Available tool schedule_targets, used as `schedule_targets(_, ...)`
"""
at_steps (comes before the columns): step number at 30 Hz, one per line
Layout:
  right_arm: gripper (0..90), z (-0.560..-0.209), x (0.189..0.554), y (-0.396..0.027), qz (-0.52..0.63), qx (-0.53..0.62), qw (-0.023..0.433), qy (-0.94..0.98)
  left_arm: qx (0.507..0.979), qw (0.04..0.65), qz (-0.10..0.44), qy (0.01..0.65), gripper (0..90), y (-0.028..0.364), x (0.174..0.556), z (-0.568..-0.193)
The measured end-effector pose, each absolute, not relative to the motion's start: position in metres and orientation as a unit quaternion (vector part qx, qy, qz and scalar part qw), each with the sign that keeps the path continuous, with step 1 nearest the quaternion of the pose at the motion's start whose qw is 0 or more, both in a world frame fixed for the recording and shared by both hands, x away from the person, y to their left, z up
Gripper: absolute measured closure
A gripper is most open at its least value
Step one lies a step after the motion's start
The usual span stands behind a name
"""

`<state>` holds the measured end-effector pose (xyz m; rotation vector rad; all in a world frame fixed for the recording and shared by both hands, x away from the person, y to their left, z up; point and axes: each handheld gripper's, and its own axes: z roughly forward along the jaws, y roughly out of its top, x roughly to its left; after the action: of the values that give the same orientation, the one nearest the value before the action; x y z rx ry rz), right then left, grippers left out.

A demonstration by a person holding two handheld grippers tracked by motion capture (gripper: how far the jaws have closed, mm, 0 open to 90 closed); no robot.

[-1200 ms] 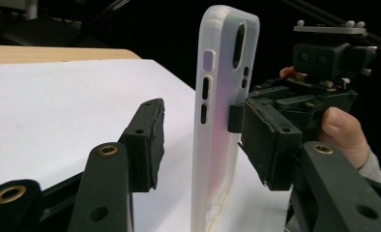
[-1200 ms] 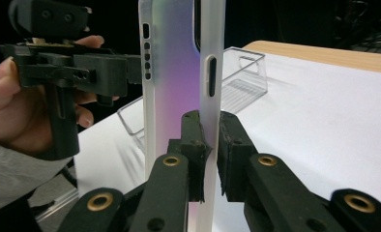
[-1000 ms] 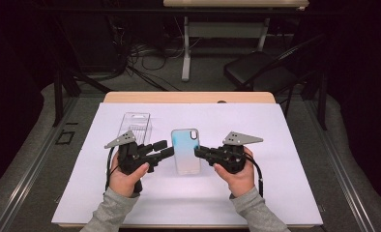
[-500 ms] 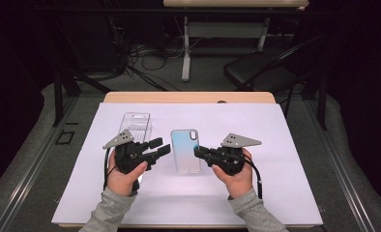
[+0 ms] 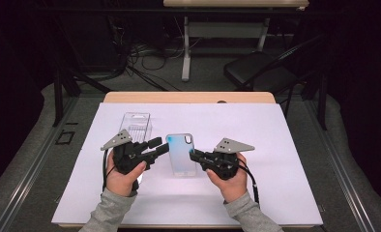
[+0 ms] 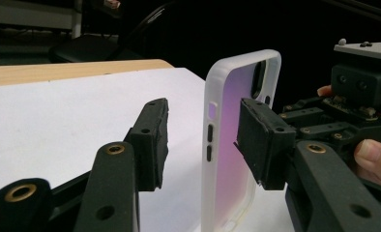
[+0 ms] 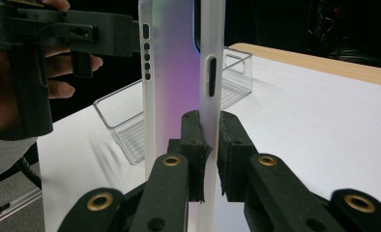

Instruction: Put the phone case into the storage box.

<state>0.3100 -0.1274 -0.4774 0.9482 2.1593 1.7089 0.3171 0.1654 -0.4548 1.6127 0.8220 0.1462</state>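
Note:
A translucent phone case (image 5: pixel 181 154) with a bluish-purple back hangs just above the white sheet between both hands. My right gripper (image 5: pixel 192 154) is shut on its right side wall; in the right gripper view the pads (image 7: pixel 209 123) pinch that wall of the case (image 7: pixel 171 72). My left gripper (image 5: pixel 158 146) straddles the case's left side wall. Its jaws have just been closing, with the case wall (image 6: pixel 229 145) between them. One pad lies close against the case's inner face and the other pad (image 6: pixel 152 137) stands well apart, so the left gripper (image 6: pixel 205 113) is open.
A clear plastic box (image 5: pixel 136 124) lies on the white sheet (image 5: pixel 275 145) just behind my left hand. The wooden table edge (image 5: pixel 188 97) runs along the back. Beyond it on the floor stand a dark chair (image 5: pixel 261 72) and cables.
The left gripper's jaws have narrowed a little around the case's left edge. Both hands and the case stay almost where they were.

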Motion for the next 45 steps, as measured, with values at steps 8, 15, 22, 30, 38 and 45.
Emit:
schedule_targets(8,82.7,-0.482,0.307,-0.121,0.578,0.328,0.122,0.737,0.699,0.614,0.065,0.361,57.9,0.164,0.316,-0.455)
schedule_targets(15,82.7,-0.484,0.305,-0.119,0.575,0.332,0.129,0.737,0.703,0.608,0.071,0.361,62.6,0.162,0.314,-0.456)
schedule_targets(22,82.6,-0.486,0.302,-0.114,0.570,0.331,0.138,0.739,0.700,0.609,0.081,0.365,66.7,0.161,0.311,-0.456)
schedule_targets(30,82.7,-0.488,0.300,-0.109,0.569,0.334,0.141,0.738,0.696,0.607,0.095,0.372,68.2,0.160,0.310,-0.457)
schedule_targets(38,82.6,-0.489,0.299,-0.105,0.569,0.339,0.144,0.735,0.692,0.605,0.100,0.382,72.0,0.161,0.309,-0.459)
schedule_targets(45,82.6,-0.490,0.299,-0.104,0.568,0.339,0.147,0.736,0.689,0.602,0.099,0.392,76.3,0.162,0.309,-0.460)
